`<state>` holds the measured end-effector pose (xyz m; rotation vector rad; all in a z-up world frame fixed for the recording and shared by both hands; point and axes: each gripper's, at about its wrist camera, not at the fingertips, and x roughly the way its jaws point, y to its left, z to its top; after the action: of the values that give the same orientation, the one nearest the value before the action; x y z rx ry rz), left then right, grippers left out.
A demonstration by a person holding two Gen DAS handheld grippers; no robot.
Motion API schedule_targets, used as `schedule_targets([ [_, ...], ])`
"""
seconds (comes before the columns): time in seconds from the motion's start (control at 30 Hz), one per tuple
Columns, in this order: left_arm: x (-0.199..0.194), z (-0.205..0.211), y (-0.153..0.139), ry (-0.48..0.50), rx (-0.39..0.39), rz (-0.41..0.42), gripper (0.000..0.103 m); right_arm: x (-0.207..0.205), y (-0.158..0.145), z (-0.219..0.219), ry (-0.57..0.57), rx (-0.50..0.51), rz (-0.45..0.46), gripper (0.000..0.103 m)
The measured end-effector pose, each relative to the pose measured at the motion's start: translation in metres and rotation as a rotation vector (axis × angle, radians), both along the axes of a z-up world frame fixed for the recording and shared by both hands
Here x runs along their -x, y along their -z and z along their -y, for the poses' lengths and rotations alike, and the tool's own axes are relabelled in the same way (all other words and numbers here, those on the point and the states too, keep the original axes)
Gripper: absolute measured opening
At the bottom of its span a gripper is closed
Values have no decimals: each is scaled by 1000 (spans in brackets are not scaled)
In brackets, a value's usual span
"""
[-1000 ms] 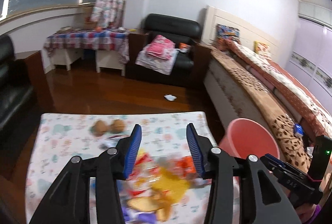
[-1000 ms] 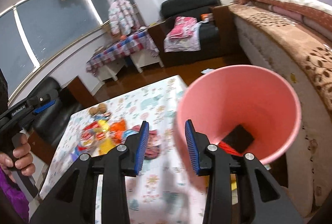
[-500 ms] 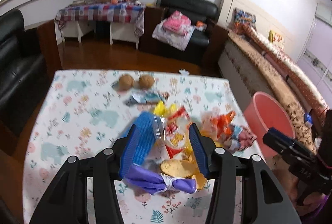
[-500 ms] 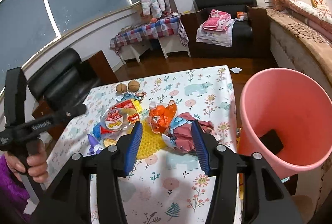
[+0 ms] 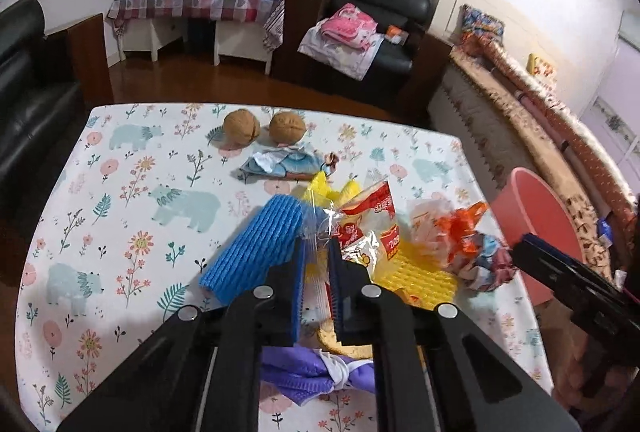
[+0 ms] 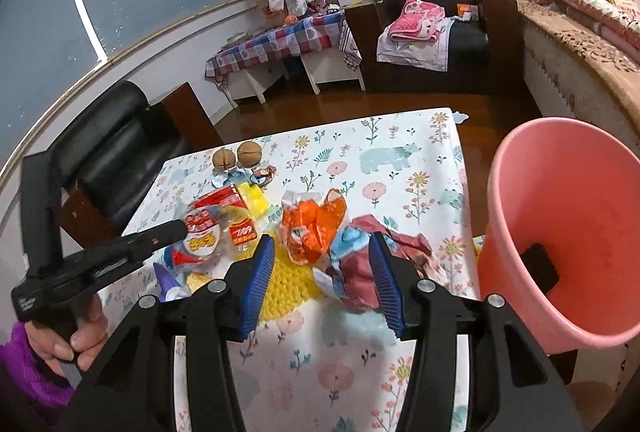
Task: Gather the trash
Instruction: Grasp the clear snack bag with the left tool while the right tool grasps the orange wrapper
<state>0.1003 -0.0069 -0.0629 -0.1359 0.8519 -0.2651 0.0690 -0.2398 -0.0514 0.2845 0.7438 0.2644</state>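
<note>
A heap of trash lies on the floral tablecloth (image 5: pixel 132 200): a blue foam net (image 5: pixel 256 248), a yellow foam net (image 6: pixel 288 280), an orange wrapper (image 6: pixel 312 224), a crumpled red-and-blue wrapper (image 6: pixel 360 260) and a clear snack bag with red print (image 5: pixel 368 228). My left gripper (image 5: pixel 317 248) is down in the heap, its jaws closing with the clear film of the snack bag pinched between the pads. My right gripper (image 6: pixel 322 244) hovers open just above the crumpled wrapper and the orange wrapper, touching neither. The pink bin (image 6: pixel 560 224) stands off the table's right edge.
Two walnuts (image 5: pixel 242 127) and a light blue wrapper (image 5: pixel 280 162) lie beyond the heap. A purple tied piece (image 5: pixel 312 372) sits under my left gripper. A black item (image 6: pixel 540 266) lies inside the bin. Black sofas, a bed and a checked table ring the room.
My left gripper sank into the heap and its jaws went from wide to nearly together on the clear bag. My right gripper swung left from the bin to over the heap and widened.
</note>
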Motion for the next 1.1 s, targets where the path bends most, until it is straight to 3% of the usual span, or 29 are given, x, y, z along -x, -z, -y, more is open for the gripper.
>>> schedule_targets([
  [0.43, 10, -19, -8, -35, 65, 8, 10, -51, 14, 3, -32, -75, -61, 48],
  [0.47, 11, -20, -8, -36, 69, 7, 10, -51, 16, 2, -34, -89, -65, 38],
  [0.63, 13, -21, -10, -35, 76, 14, 10, -47, 19, 3, -43, -119, -74, 12],
  [1.1, 28, -6, -41, -11, 78, 82, 10, -4, -28, 12, -42, -155, 62, 11],
])
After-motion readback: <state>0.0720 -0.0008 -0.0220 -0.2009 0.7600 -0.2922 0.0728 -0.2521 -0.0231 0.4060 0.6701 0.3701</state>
